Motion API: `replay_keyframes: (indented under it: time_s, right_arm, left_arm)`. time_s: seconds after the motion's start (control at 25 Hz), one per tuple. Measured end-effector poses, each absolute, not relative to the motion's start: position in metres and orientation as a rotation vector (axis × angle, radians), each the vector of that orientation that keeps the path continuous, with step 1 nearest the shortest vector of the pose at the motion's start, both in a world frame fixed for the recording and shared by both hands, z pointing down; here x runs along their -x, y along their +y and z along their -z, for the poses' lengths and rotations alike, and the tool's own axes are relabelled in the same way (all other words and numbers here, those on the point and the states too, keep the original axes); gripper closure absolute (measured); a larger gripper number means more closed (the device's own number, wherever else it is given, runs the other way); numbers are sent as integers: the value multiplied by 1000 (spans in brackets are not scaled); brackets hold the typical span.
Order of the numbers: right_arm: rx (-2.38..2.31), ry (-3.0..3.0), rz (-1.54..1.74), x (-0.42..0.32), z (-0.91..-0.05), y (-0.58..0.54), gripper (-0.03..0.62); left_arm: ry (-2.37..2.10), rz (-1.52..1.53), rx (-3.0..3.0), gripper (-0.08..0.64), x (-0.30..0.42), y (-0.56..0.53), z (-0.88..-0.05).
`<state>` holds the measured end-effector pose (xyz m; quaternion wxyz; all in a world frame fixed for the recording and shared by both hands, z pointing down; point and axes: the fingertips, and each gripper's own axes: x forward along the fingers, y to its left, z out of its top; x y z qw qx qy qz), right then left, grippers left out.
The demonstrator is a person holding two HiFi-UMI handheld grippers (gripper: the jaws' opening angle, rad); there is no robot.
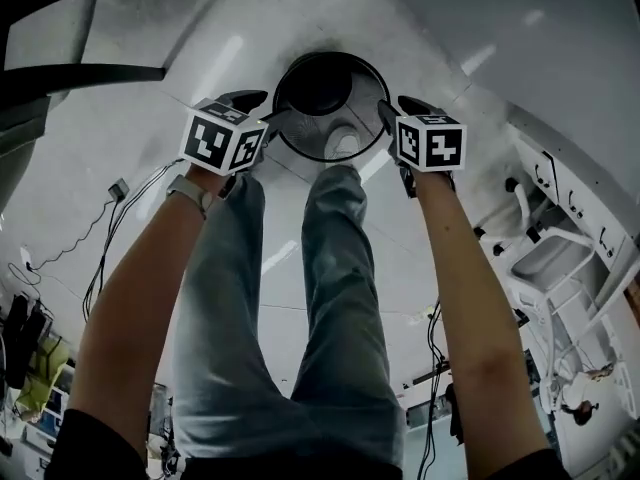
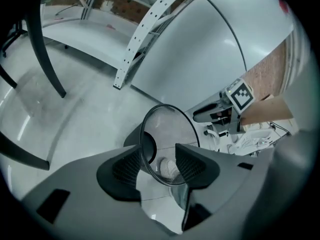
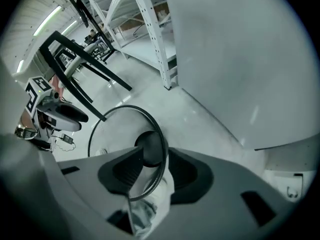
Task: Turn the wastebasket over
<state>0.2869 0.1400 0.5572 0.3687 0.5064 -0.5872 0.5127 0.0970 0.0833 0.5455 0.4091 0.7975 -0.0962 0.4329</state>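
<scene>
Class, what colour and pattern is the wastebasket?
The wastebasket is black wire mesh with a solid dark base; head view shows it best.

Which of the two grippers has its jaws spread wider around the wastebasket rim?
The left gripper: its jaws stand clearly further apart around the wastebasket rim than those of the right gripper.
</scene>
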Motion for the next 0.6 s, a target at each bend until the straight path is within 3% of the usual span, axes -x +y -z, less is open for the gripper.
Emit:
replay_keyframes:
  time_s: [0.28,0.36,0.44,0.6]
  right_arm:
    - [-1307,-1492,-1300,-288,-598,146,464]
    - [-1327,-1480,-1277,-289,-602,146,508]
    - [-1357,-1471,-1293,-292,-602,147,545]
    - [-1395,-1517,-1315,-288,-593,135,548]
  left_arm:
    - [-215,-1121,-1977,352,-111,88,-588]
    - [-236,-1145,-1968,389,-109,87,-598]
    - [-271,-1163,-1955,480,-106,86,-605]
    - [-344,-1162,-1956,503,-103,72,-604]
